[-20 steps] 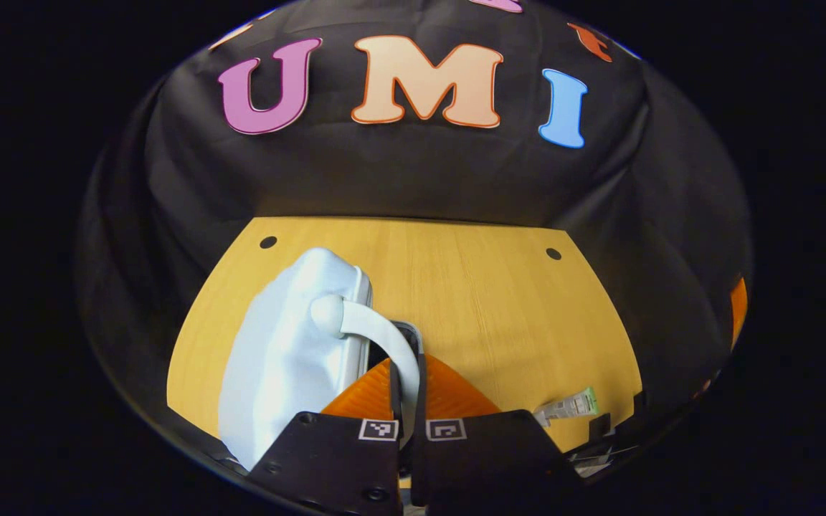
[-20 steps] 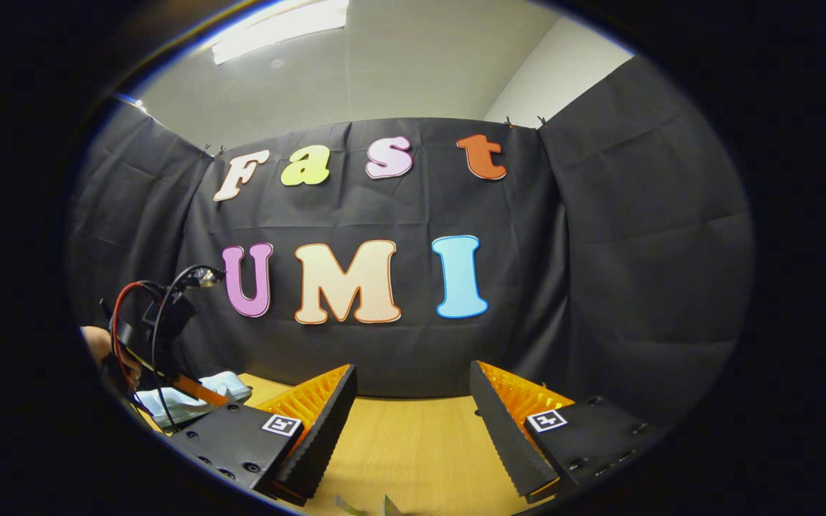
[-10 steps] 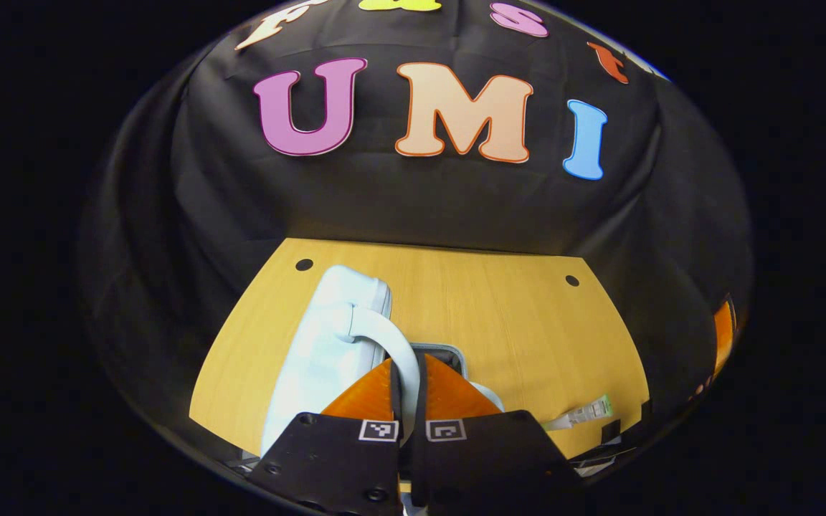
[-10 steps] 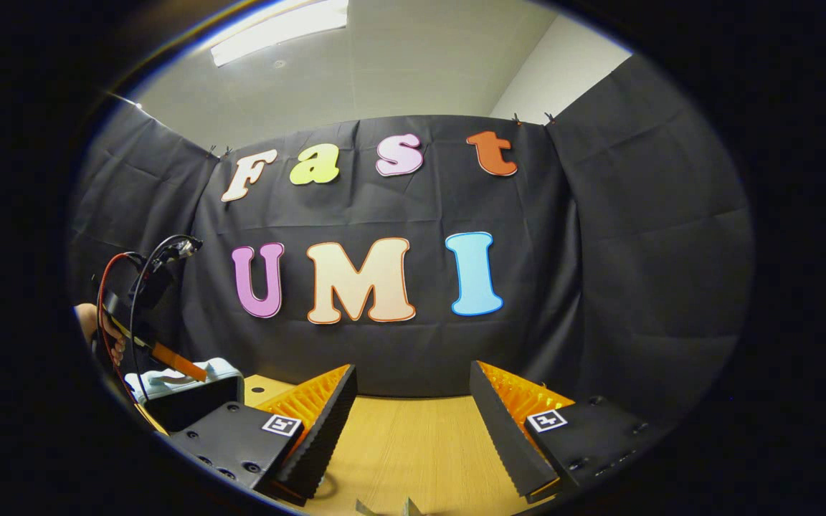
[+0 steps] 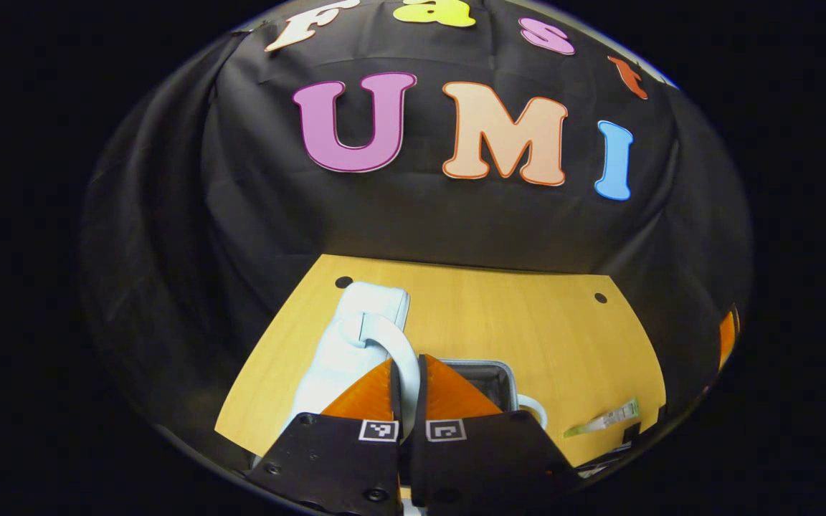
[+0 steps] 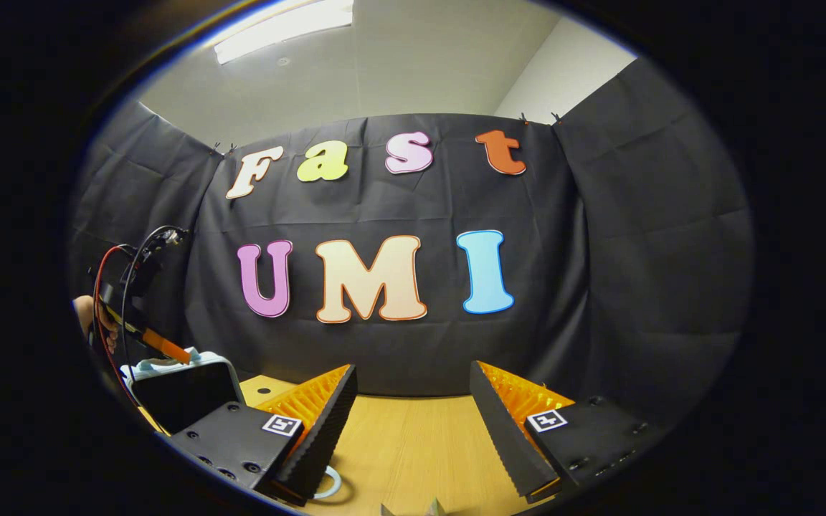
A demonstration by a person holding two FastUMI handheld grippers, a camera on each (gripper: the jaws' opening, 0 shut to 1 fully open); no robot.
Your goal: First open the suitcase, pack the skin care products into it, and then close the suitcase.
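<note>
The left claw (image 5: 407,373) is clamped on the handle (image 5: 393,344) of the raised lid (image 5: 345,344); the right claw (image 6: 413,430) stands apart above the surface (image 6: 413,437).

The left gripper (image 5: 407,376) was clamped on the handle (image 5: 395,344); the right gripper (image 6: 413,416) hung with fingers spread wide.

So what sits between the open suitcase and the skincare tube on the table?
In the left gripper view, only bare wooden table separates the suitcase from the tube; nothing else lies on that stretch.
</note>
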